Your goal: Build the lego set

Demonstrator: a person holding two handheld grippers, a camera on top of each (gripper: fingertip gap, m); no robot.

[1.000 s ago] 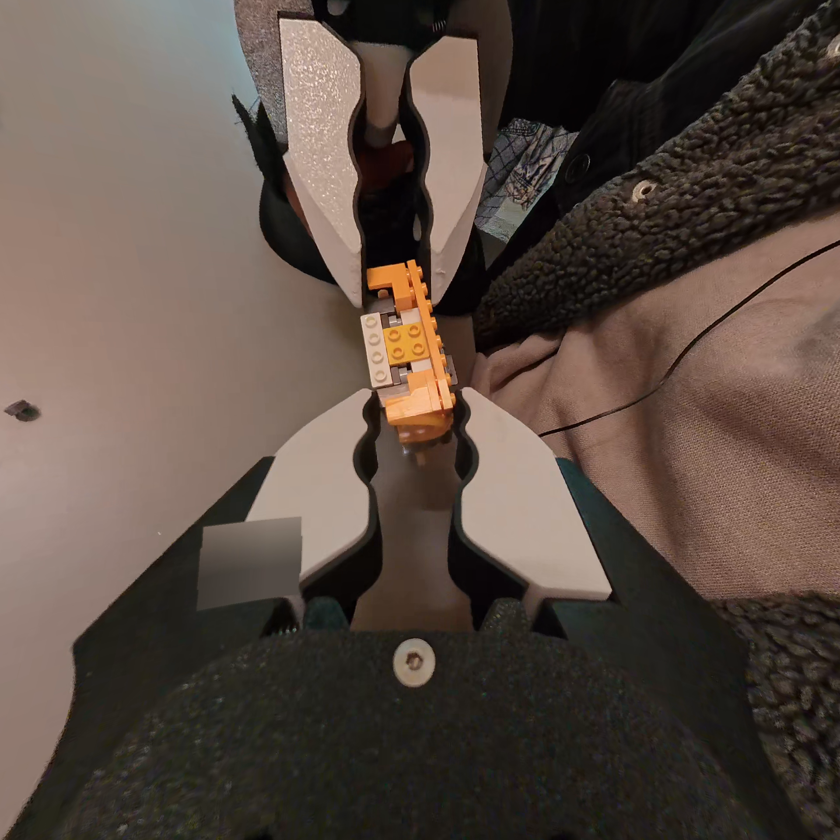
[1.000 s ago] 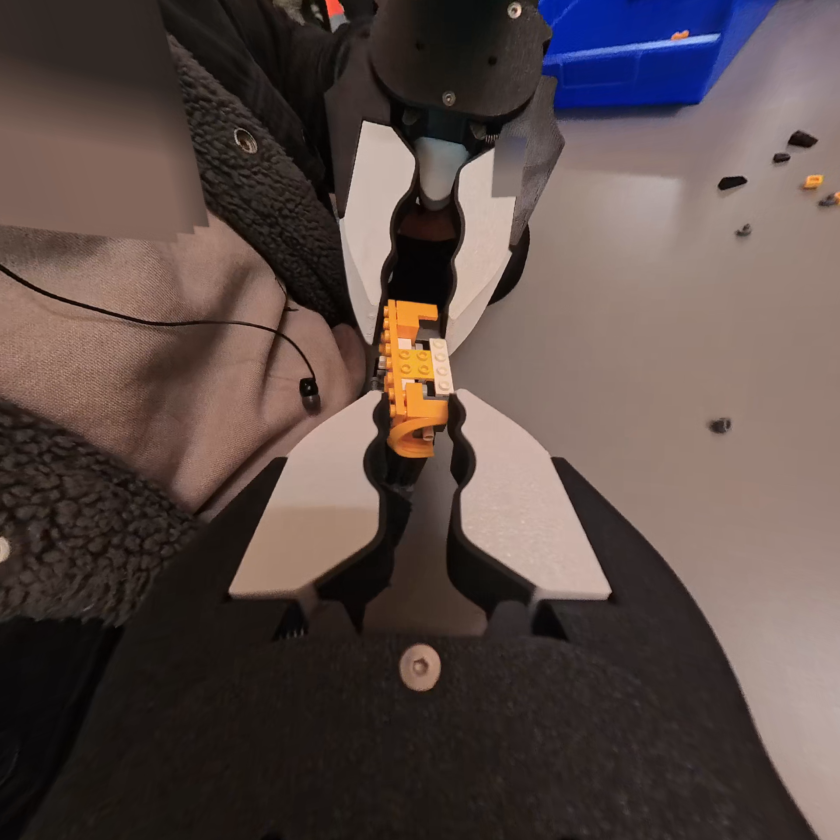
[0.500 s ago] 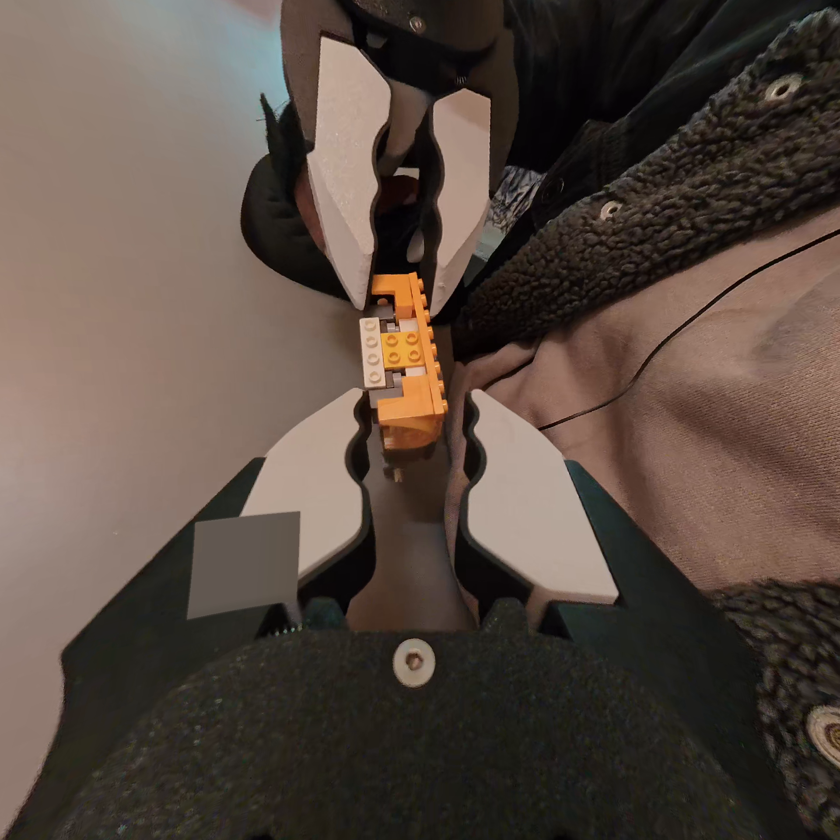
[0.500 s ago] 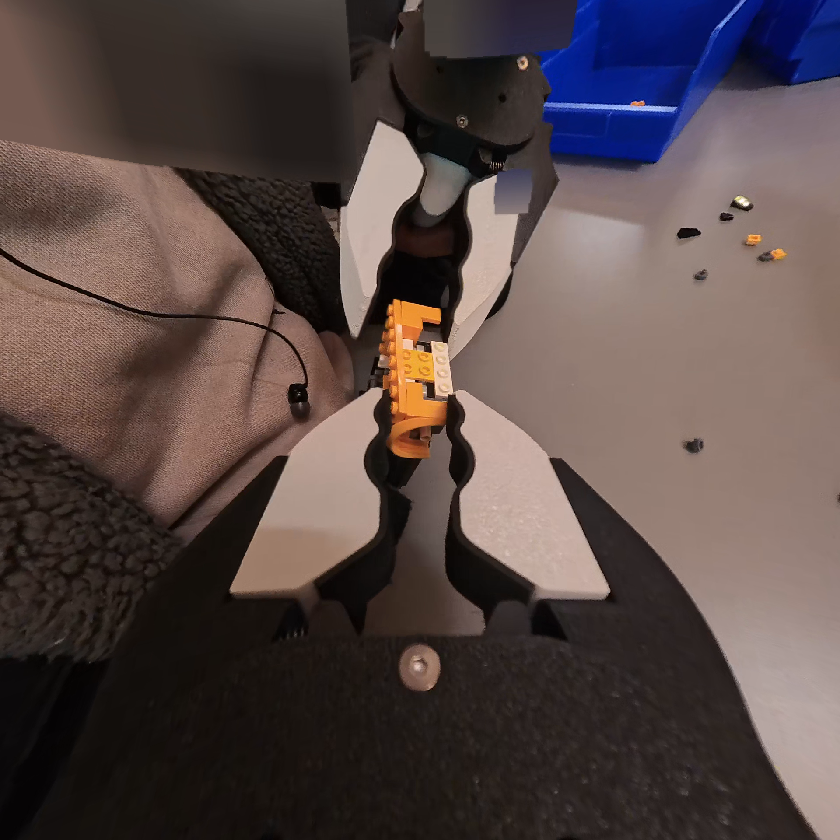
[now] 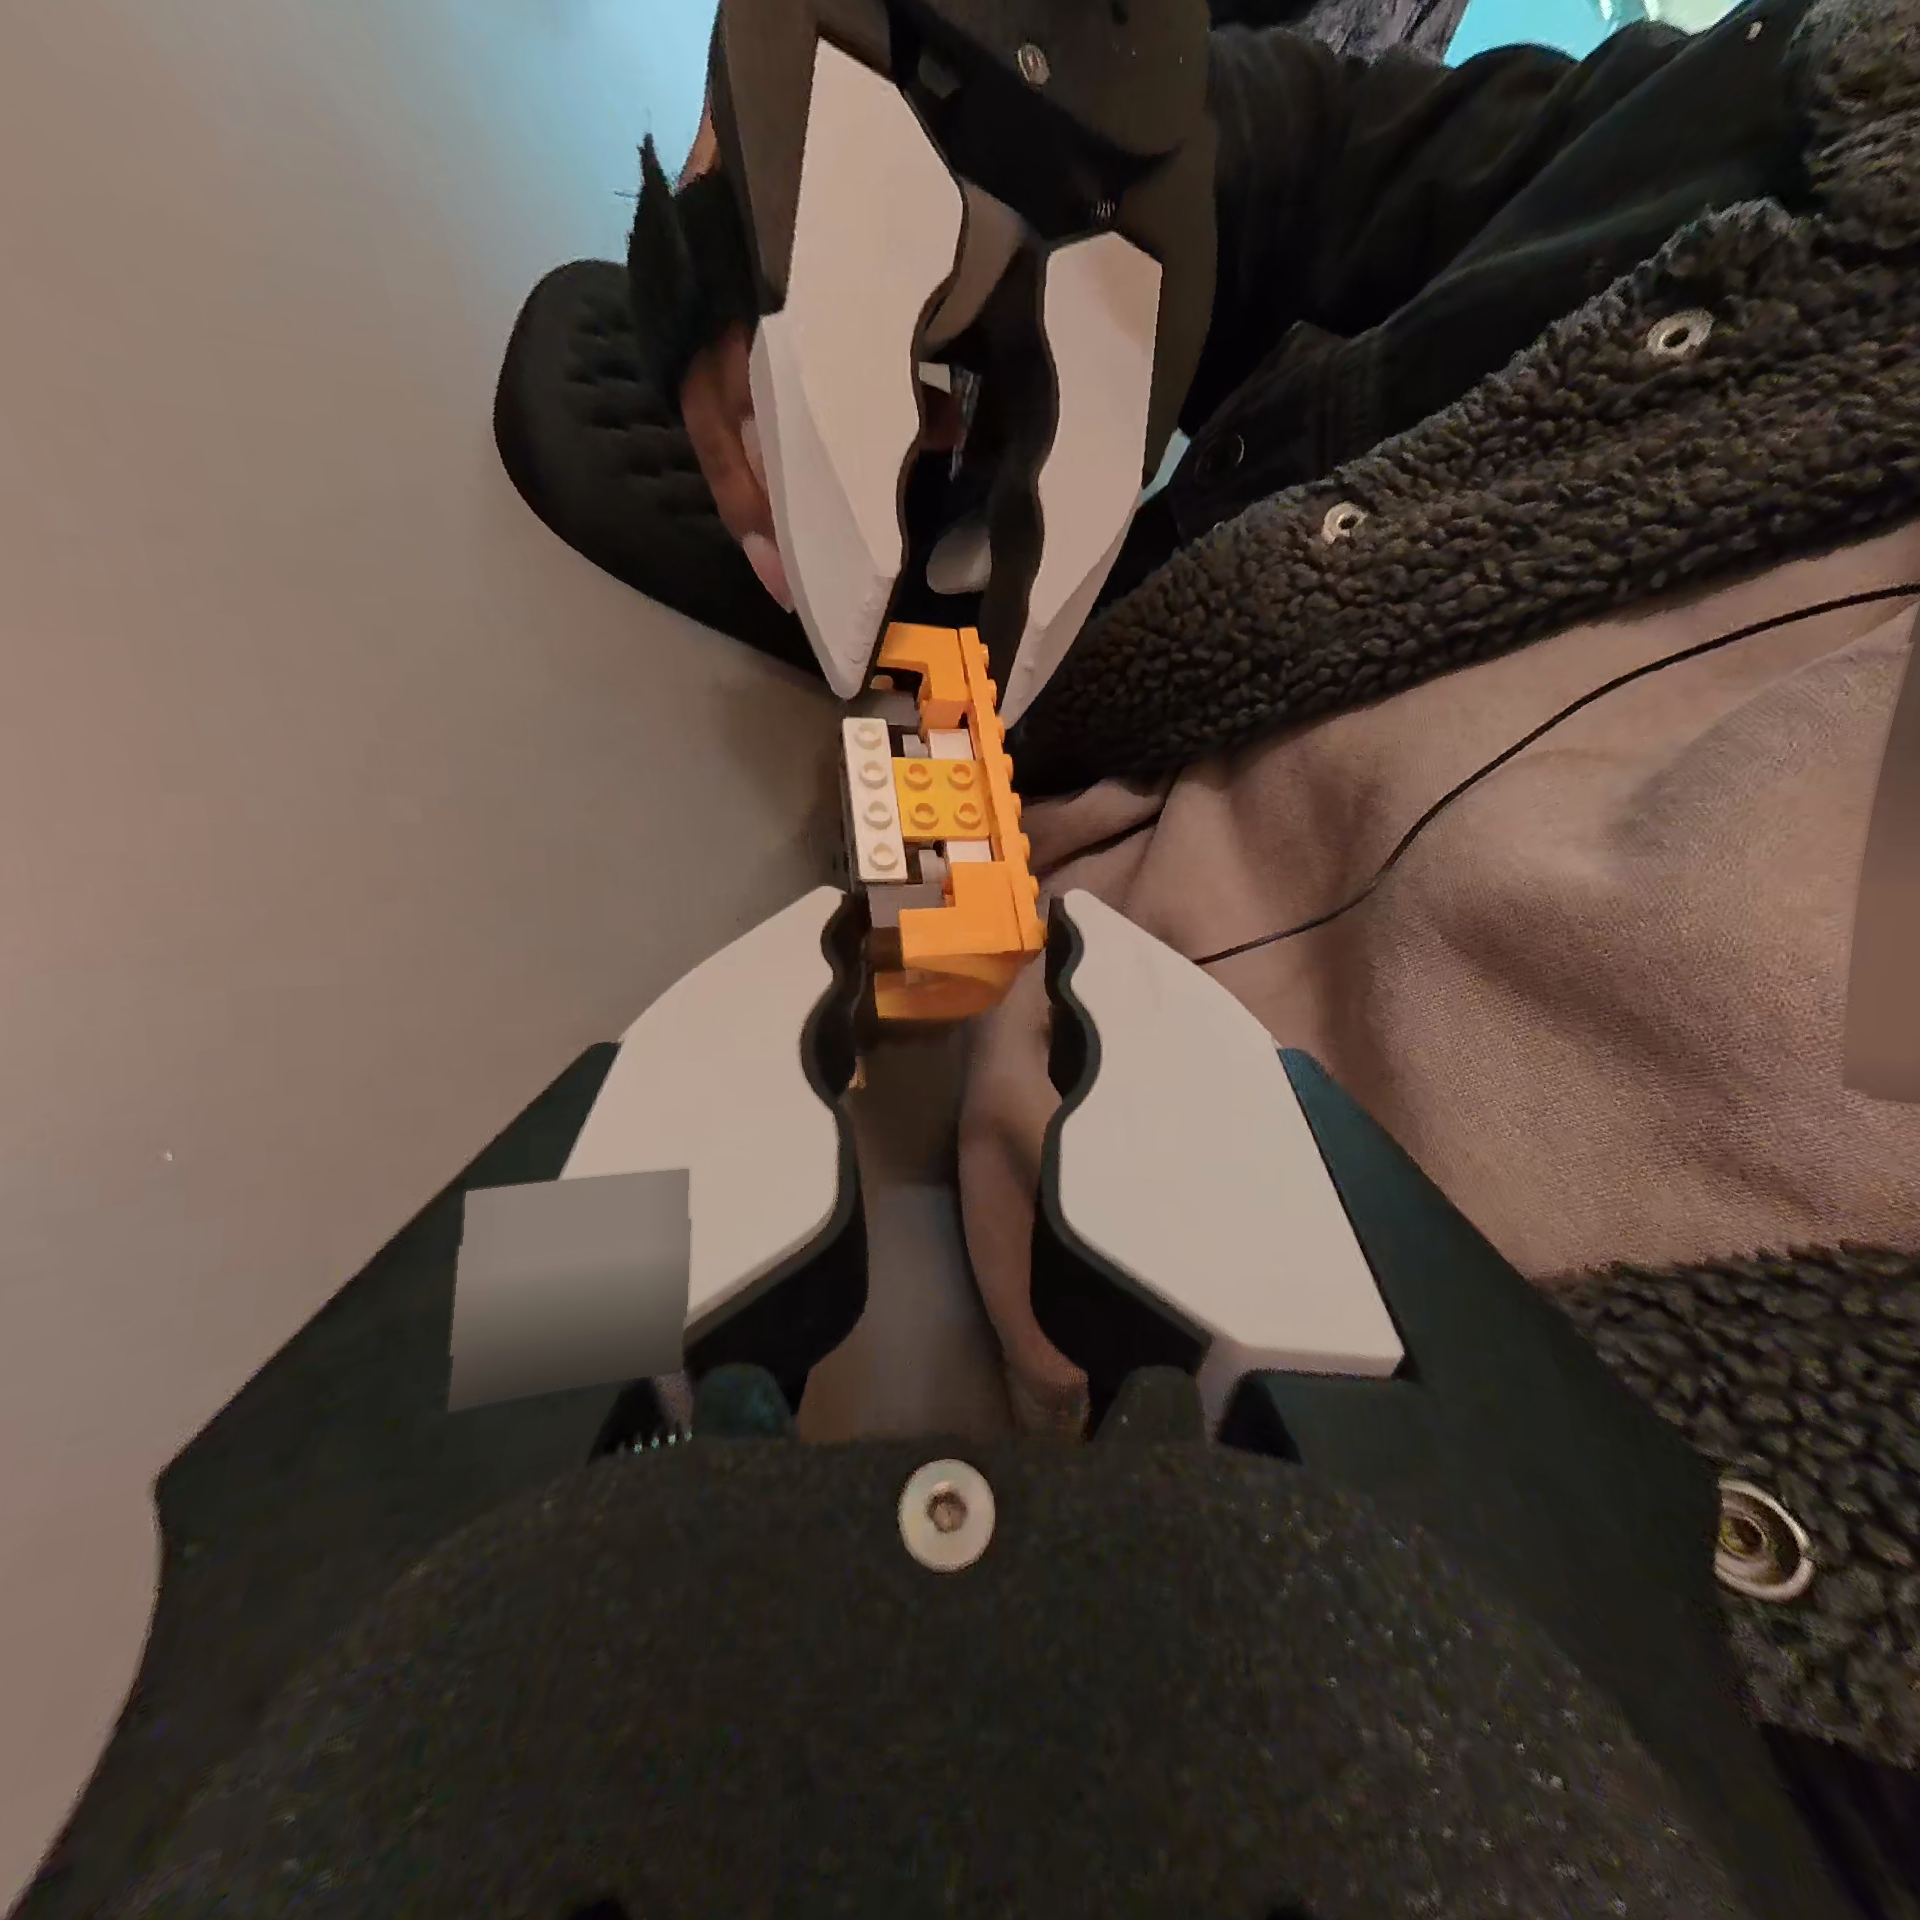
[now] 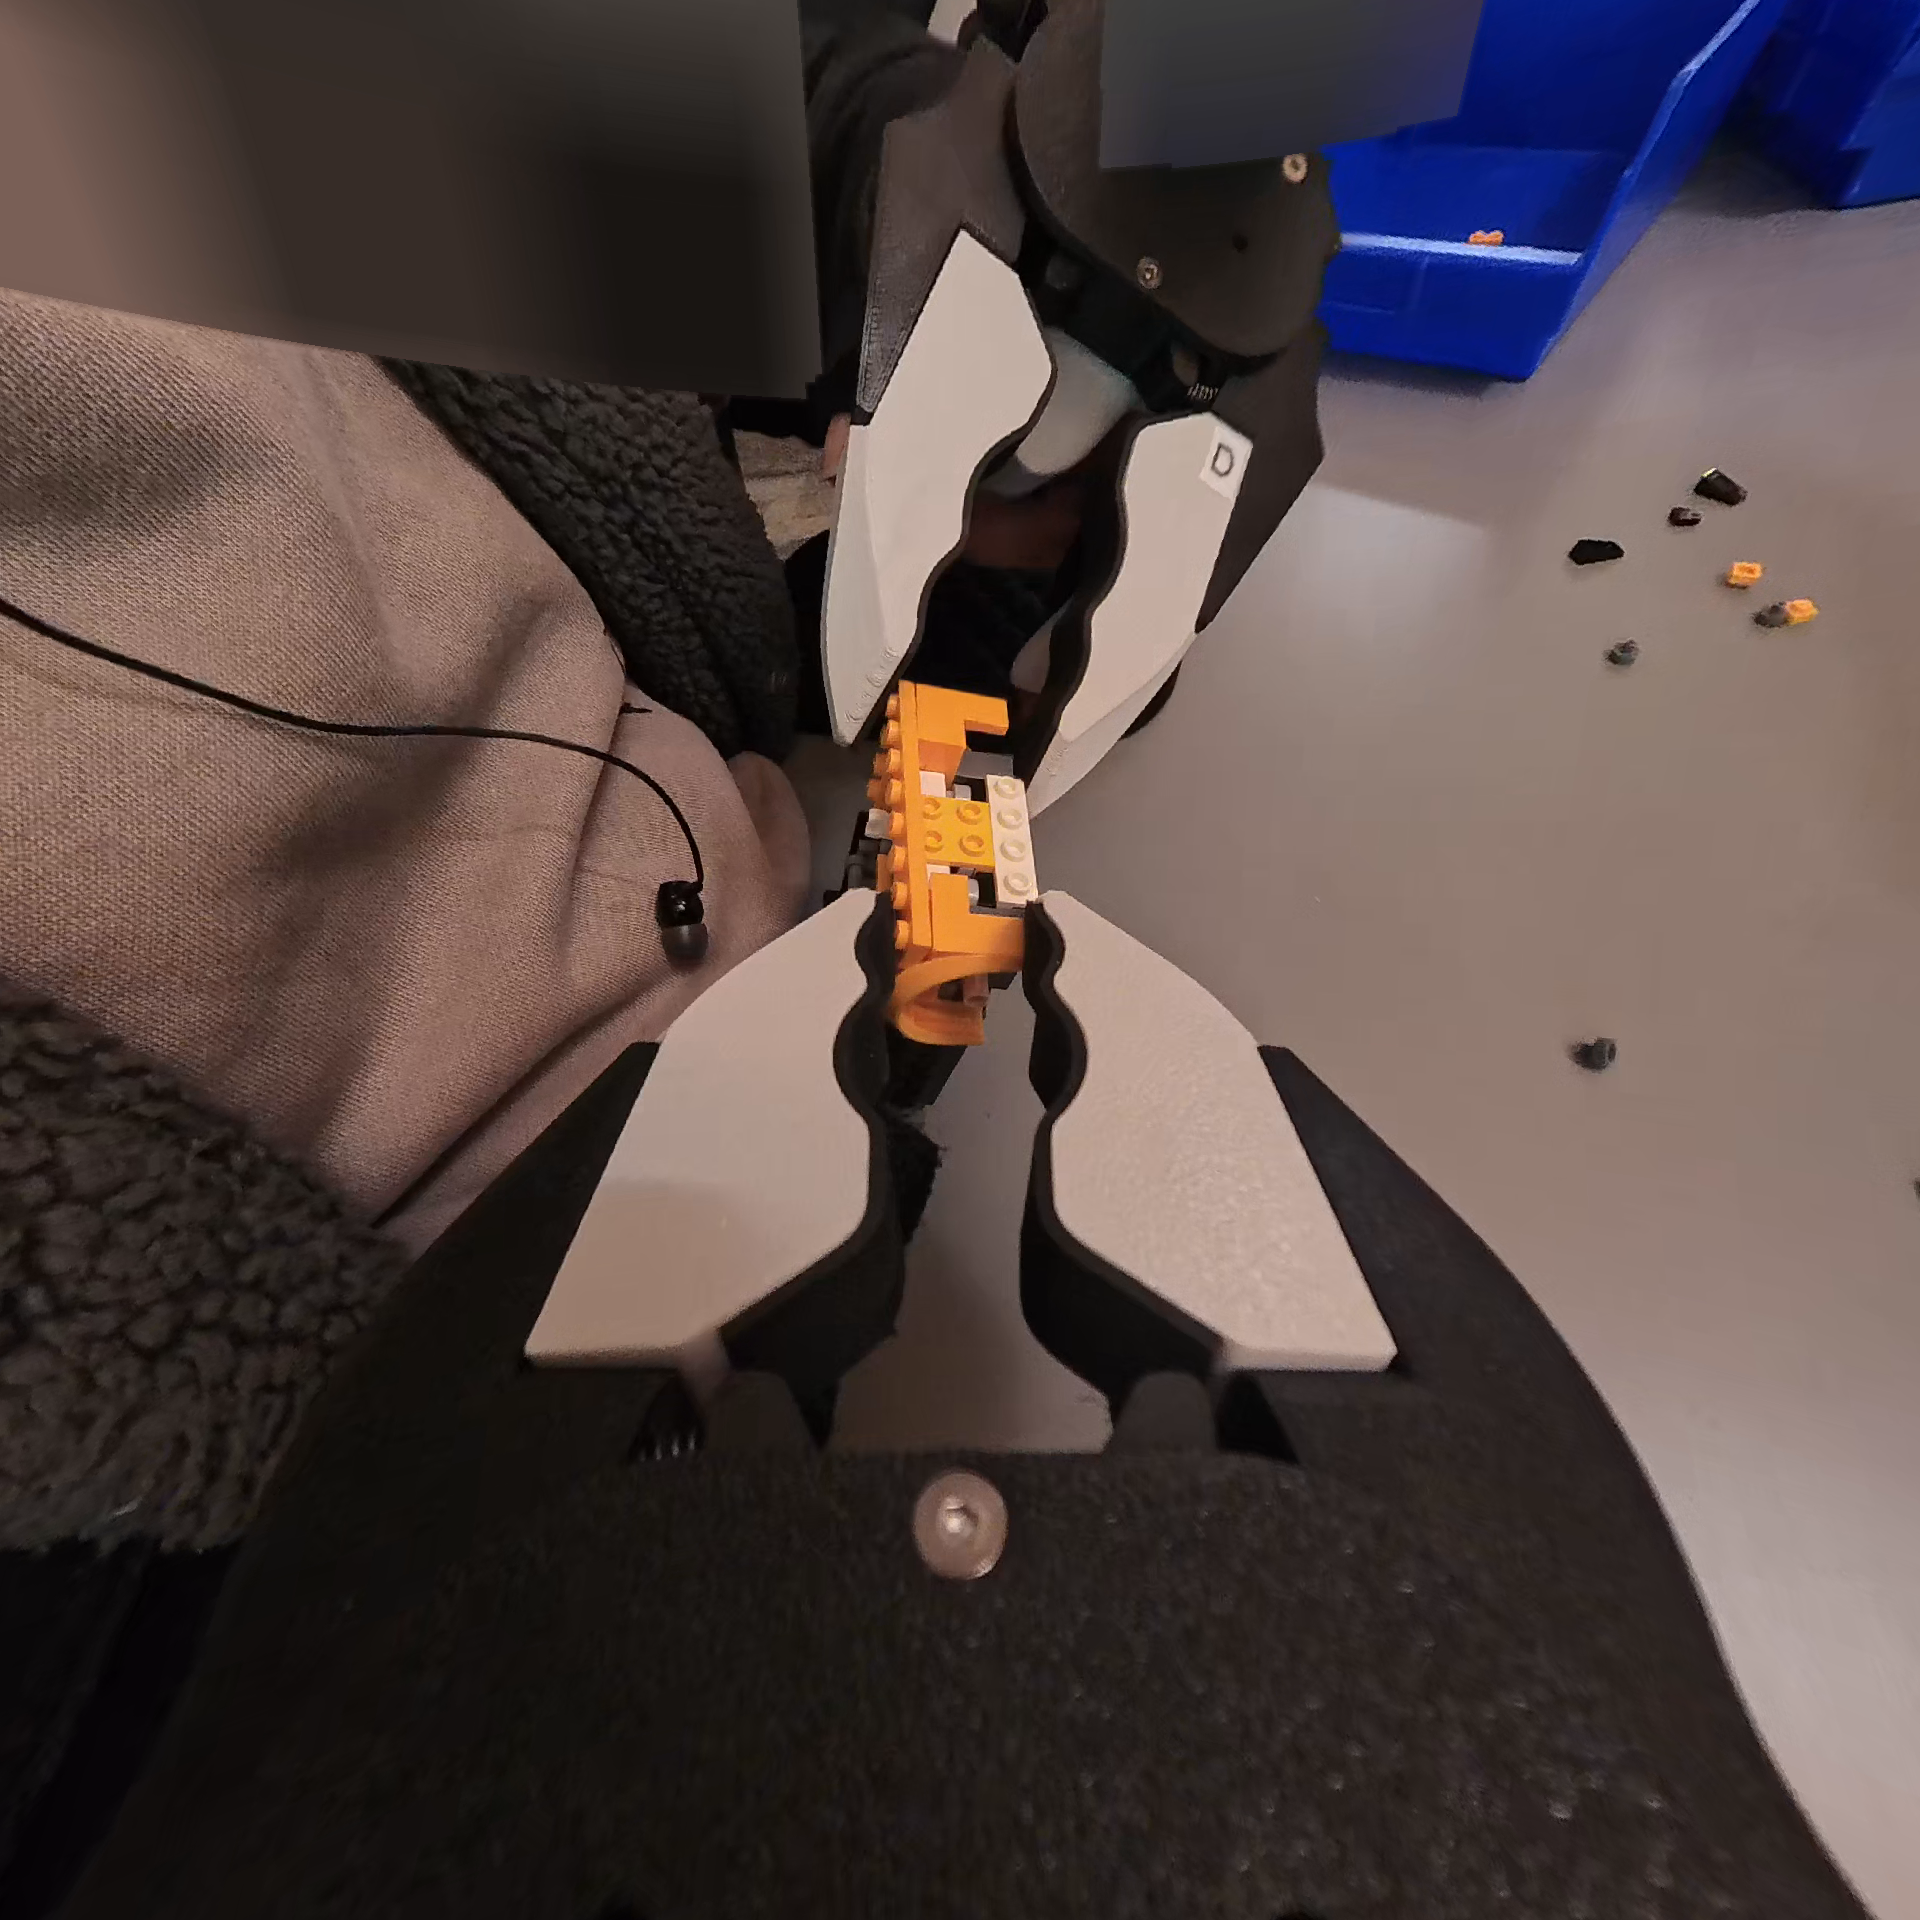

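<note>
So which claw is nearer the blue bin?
Left. The left claw grips the model's far end, on the bin's side; the right claw grips the opposite end, farther from it.

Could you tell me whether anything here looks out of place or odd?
Nothing looks damaged. The lego model is held level, clamped at each end by the left gripper and right gripper. Only small loose pieces lie scattered on the table near the blue bin.

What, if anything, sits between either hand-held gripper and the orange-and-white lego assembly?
Nothing visible. The left hand-held gripper is shut on one end of the orange-and-white lego assembly, and the right hand-held gripper is shut on the opposite end, fingertips directly against the bricks.
</note>
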